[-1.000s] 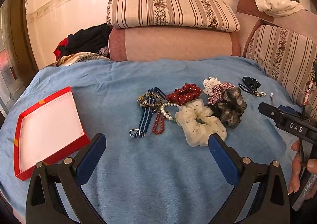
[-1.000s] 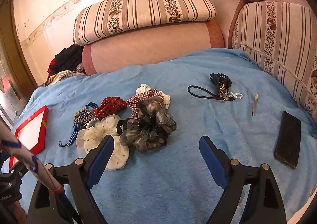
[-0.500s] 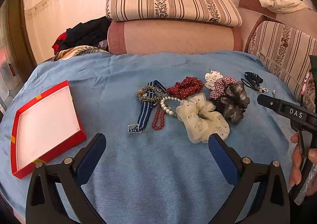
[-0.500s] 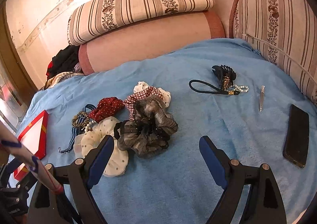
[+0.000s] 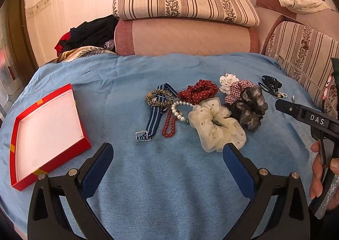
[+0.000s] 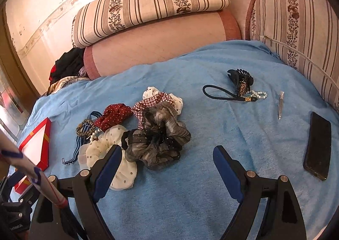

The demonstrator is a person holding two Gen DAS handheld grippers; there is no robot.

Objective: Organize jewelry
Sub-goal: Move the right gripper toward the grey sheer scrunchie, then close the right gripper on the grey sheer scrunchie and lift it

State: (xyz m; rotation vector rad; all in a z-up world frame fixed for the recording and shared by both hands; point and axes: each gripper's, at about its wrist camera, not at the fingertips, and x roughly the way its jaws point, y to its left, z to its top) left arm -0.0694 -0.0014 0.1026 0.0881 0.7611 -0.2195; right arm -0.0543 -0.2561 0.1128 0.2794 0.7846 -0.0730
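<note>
Both views sit closer to the grey scrunchie (image 6: 157, 137) than before; the right gripper (image 6: 167, 162) now hangs just short of it.

Home bedroom: blanket (image 5: 169, 176), striped cushions (image 5: 182, 0)

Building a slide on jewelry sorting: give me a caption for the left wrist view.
Open left gripper hovers over a blue blanket, red tray at left, scrunchies and bracelets ahead.
</note>
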